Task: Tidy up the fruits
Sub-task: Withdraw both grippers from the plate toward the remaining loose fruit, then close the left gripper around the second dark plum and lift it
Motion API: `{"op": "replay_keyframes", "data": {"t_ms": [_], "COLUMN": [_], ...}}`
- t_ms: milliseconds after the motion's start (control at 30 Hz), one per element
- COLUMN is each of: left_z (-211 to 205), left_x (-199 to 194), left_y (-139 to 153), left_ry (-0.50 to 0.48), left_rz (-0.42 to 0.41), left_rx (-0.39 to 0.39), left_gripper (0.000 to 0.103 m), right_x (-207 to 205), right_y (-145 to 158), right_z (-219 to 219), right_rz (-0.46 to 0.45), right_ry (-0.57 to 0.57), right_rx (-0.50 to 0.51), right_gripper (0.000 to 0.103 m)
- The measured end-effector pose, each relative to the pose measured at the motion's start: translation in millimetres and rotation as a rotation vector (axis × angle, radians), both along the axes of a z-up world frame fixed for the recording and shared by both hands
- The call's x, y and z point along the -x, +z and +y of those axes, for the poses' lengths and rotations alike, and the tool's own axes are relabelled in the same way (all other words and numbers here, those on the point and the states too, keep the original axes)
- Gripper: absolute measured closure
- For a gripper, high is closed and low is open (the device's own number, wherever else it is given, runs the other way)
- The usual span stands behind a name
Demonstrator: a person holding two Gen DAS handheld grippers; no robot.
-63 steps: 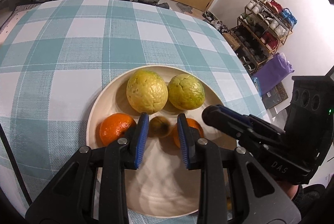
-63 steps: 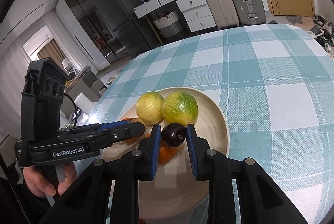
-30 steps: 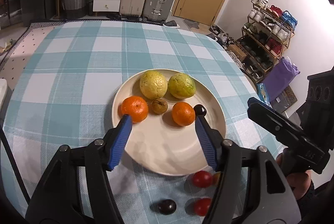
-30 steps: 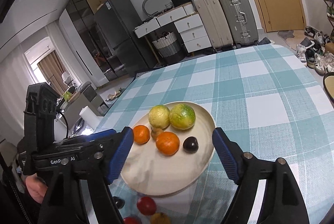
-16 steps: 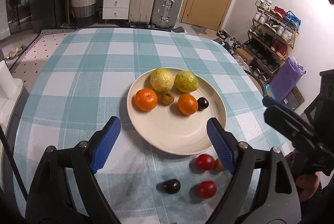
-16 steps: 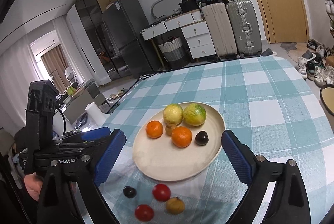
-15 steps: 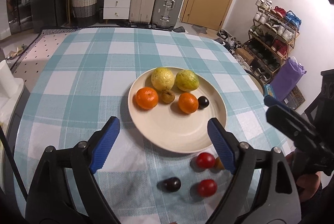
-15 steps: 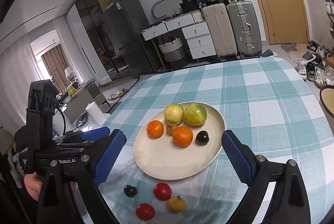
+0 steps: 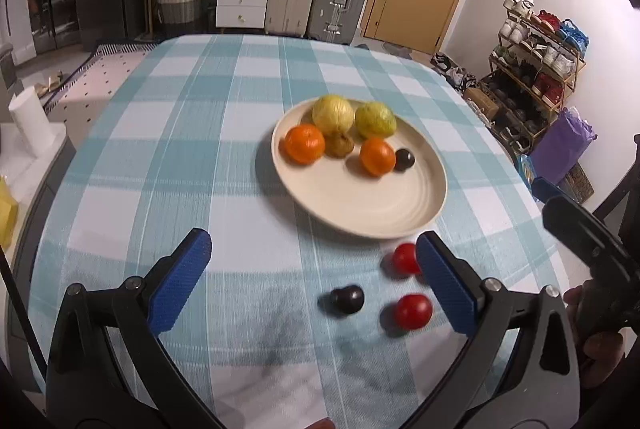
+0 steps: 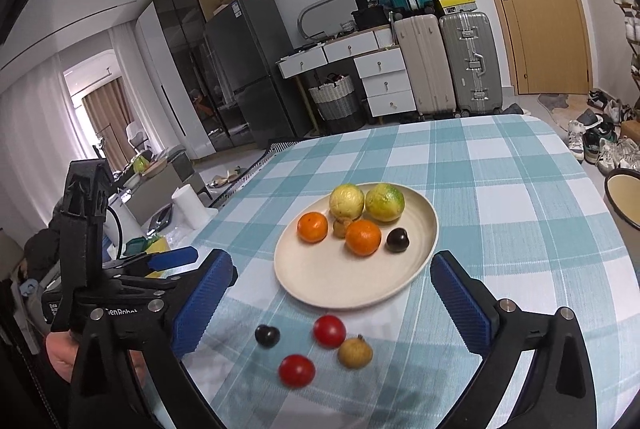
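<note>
Hovering wide open, both grippers, nothing held!
Left gripper (image 9: 314, 283) and right gripper (image 10: 334, 299) hang spread above the cloth just short of the plate (image 10: 320, 279); oranges (image 10: 363, 237) sit on it, tomatoes (image 10: 329, 331) and plum (image 10: 267, 335) lie loose beside it.

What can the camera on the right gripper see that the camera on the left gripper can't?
Only the right wrist view shows the brownish fruit on the cloth and the left gripper. Only the left wrist view shows the shoe rack. Both show the plate with six fruits, two red fruits and a dark fruit lying off it.
</note>
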State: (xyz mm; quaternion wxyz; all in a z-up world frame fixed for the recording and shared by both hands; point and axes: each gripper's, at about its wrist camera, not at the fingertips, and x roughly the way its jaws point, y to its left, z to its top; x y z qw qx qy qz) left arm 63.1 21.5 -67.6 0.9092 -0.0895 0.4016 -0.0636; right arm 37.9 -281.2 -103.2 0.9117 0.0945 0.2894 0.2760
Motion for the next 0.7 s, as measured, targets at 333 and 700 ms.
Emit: {"op": "replay_keyframes", "data": {"t_ms": [333, 700], "left_z": [-1.9, -8.6], "left_x": [5.2, -6.7], "left_y": [-40.5, -65.8], "left_ry": [-0.031, -0.073], "left_rz": [0.093, 0.113], "left_rx": [0.015, 0.052], "left_gripper": [0.001, 0.003], "right_x": [18.6, 27.3], "right_y": [-15.1, -32.5], "right_z": [-2.5, -4.2], "right_rz": [0.037, 0.087], "right_ry": [-0.006, -0.015], "right_rx": [0.006, 0.024], "right_gripper": [0.001, 0.001]}}
